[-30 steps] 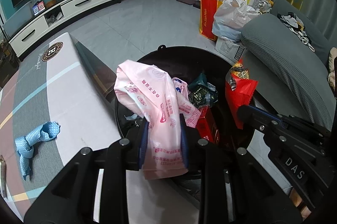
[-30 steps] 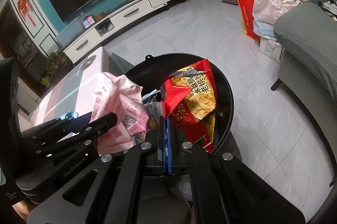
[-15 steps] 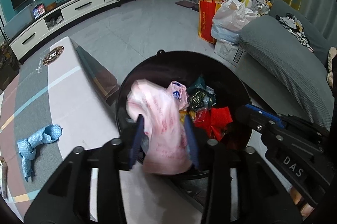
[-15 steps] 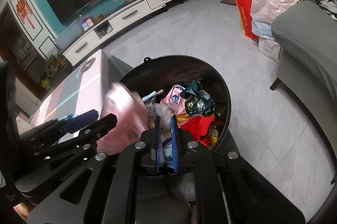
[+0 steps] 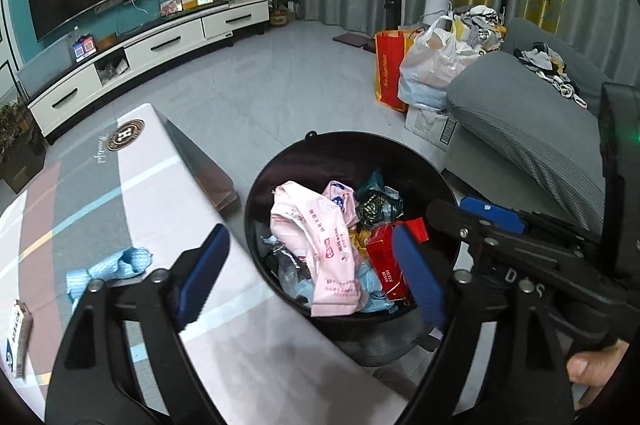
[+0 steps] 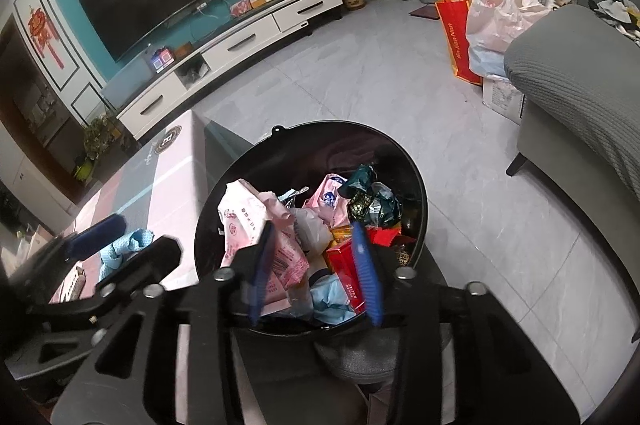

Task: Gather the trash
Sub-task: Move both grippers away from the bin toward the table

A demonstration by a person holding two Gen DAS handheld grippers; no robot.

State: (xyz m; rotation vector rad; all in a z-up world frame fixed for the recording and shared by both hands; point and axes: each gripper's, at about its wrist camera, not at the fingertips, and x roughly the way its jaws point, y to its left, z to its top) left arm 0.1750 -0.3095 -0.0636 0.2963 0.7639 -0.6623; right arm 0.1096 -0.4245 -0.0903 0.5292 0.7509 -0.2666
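A round black trash bin (image 5: 280,161) (image 6: 416,181) stands beside the table and holds a pink plastic bag (image 5: 320,245) (image 6: 256,221), a red packet (image 5: 384,257) (image 6: 346,273), a dark green wrapper (image 5: 374,203) (image 6: 370,203) and other wrappers. My left gripper (image 5: 310,277) is open and empty above the bin's near rim. My right gripper (image 6: 316,269) is open and empty over the bin; it also shows at the right of the left wrist view (image 5: 492,215). A crumpled blue cloth (image 5: 108,267) (image 6: 128,245) lies on the table.
The table (image 5: 132,193) with a striped cover lies left of the bin. A small box (image 5: 18,337) sits at its near left edge. A grey sofa (image 5: 532,129), a red bag (image 5: 390,69), a white bag (image 5: 432,57) and a TV cabinet (image 5: 160,45) stand around.
Both grippers opened. The pink bag fell from my left gripper and the red snack packet from my right gripper into the bin. Both grippers rose and drew back.
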